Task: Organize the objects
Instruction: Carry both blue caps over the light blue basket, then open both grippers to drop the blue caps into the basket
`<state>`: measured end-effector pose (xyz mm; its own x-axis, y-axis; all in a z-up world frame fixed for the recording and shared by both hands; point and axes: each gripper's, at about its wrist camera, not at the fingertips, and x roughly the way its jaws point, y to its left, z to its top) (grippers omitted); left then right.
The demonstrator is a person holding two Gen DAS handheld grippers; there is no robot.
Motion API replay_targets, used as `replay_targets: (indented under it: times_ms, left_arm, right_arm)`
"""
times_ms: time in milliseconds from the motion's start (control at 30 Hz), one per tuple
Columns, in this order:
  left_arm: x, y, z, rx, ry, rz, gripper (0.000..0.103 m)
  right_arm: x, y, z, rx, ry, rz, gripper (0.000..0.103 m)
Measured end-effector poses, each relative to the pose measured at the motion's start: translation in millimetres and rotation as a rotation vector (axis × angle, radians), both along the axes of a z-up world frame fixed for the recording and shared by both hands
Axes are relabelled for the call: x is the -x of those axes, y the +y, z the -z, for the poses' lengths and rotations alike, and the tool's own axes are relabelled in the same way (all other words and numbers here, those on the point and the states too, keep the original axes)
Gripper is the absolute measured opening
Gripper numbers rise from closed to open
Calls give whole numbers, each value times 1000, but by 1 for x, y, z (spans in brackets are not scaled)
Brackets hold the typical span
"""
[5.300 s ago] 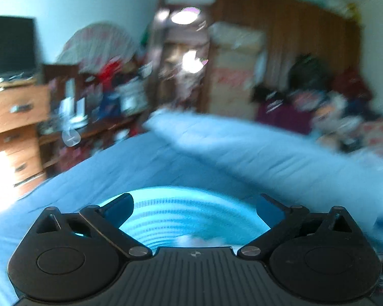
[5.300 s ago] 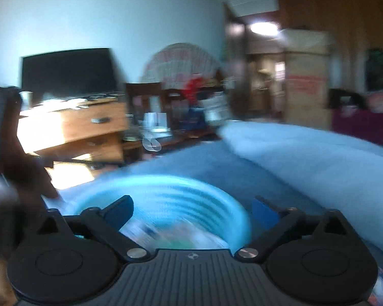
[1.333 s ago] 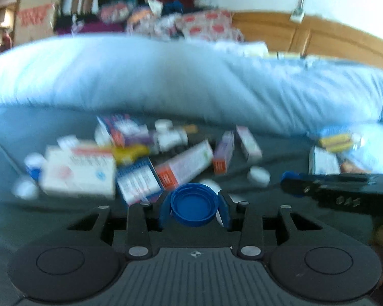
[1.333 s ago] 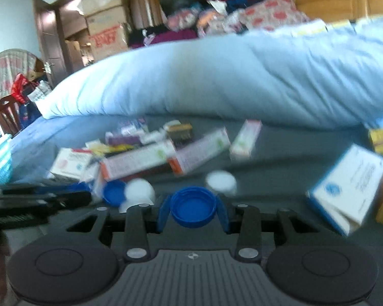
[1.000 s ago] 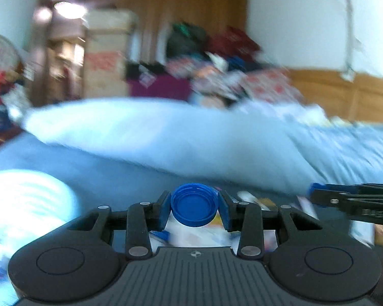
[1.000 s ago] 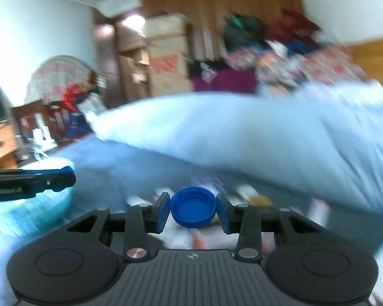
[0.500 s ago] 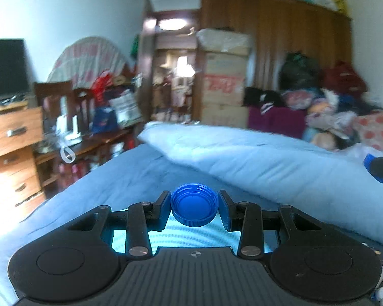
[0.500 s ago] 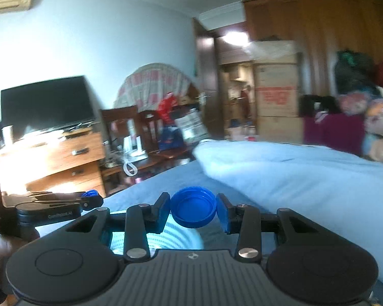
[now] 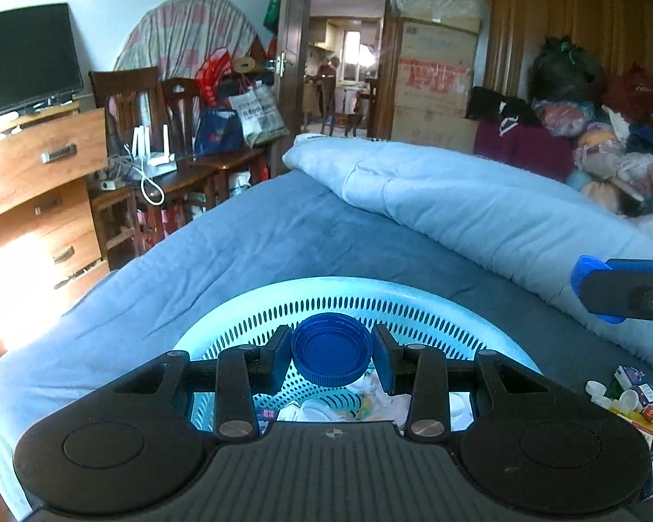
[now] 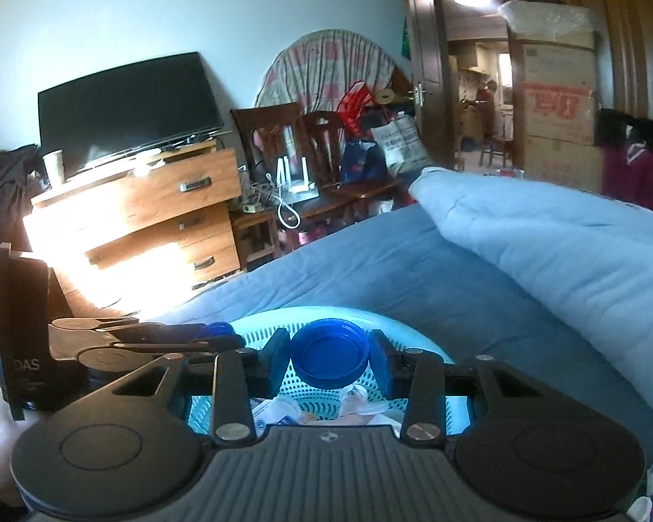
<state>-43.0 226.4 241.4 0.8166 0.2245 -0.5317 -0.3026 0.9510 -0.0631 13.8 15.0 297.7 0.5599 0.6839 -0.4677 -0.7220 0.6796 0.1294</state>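
A pale blue perforated basket (image 9: 413, 300) (image 10: 413, 330) sits on the blue bed and holds boxes and packets. My left gripper (image 9: 331, 350) is shut on a blue bottle cap (image 9: 331, 348), which hangs over the basket's near side. In the right wrist view my right gripper (image 10: 330, 359) is shut on a second blue bottle cap (image 10: 330, 352), also above the basket. The right gripper's finger (image 9: 622, 289) enters the left wrist view from the right edge. The left gripper (image 10: 220, 335) shows at the left of the right wrist view.
A folded light blue duvet (image 9: 479, 204) lies across the bed behind the basket. Loose medicine boxes and caps (image 9: 631, 404) lie at the lower right. A wooden dresser (image 10: 152, 222) with a TV (image 10: 126, 104) stands left of the bed, beside chairs and a cluttered desk.
Both grippers swung left from the pile of boxes to the basket, each still holding its cap. The basket now lies right under both sets of fingers.
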Motion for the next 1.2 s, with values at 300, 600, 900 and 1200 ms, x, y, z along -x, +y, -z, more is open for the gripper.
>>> replay_targets:
  times_ms: [300, 600, 900, 1200]
  left_arm:
    - [-2, 9, 7, 7, 7, -17, 40]
    - [-4, 12, 9, 10, 6, -19, 40]
    - [-5, 13, 10, 7, 8, -25, 40]
    - [-7, 16, 11, 6, 7, -30, 41]
  right_arm:
    - [-9, 26, 9, 16, 12, -7, 42]
    - [-11, 29, 12, 19, 11, -12, 42]
    - [-16, 32, 16, 19, 16, -16, 42]
    - [-18, 37, 20, 21, 15, -19, 43]
